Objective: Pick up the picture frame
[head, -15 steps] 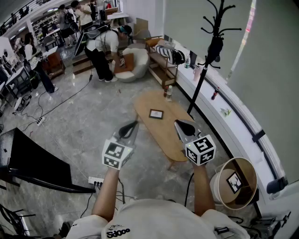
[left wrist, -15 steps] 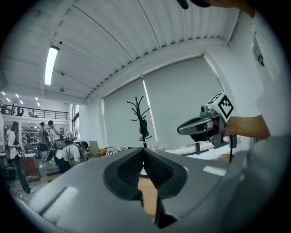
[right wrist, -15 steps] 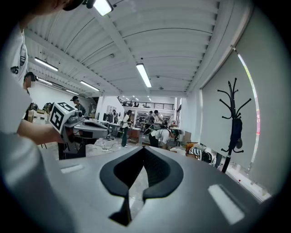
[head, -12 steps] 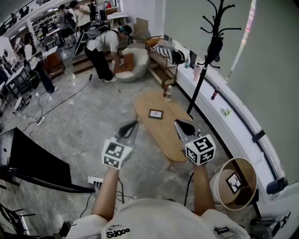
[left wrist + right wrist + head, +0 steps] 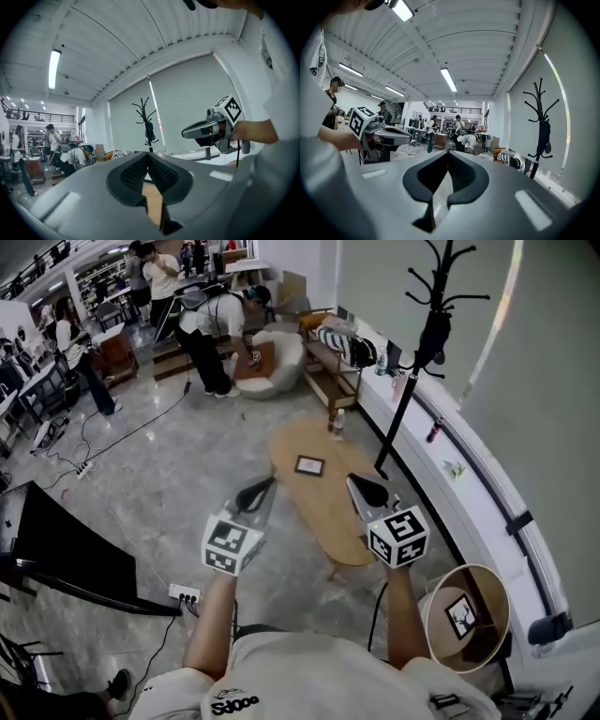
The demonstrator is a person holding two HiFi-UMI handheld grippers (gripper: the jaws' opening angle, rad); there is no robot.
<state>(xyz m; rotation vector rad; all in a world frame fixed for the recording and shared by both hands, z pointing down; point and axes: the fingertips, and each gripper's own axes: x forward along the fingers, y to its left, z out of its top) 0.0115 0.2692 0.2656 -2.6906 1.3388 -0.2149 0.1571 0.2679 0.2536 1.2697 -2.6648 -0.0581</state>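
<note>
The picture frame (image 5: 309,465), small, dark-edged with a pale picture, lies flat on the oval wooden table (image 5: 328,517). Both grippers hang in the air short of it, pointing roughly level toward the table. In the head view my left gripper (image 5: 266,486) is over the floor at the table's left edge. My right gripper (image 5: 359,484) is over the table's near half. Both are shut with nothing between the jaws. In the left gripper view the pads (image 5: 136,173) meet, and the right gripper (image 5: 208,131) shows beside them. The right gripper view shows its shut pads (image 5: 461,176) and the left gripper (image 5: 386,135).
A small bottle (image 5: 337,425) stands at the table's far end. A black coat stand (image 5: 417,343) rises to the right of the table. A round basket (image 5: 466,615) with another framed picture stands near right. A power strip (image 5: 183,593) and cables lie on the floor at left. People work far behind.
The head view has shifted slightly, with the basket now lower in the picture. Both grippers keep the same shut pose in front of the table.
</note>
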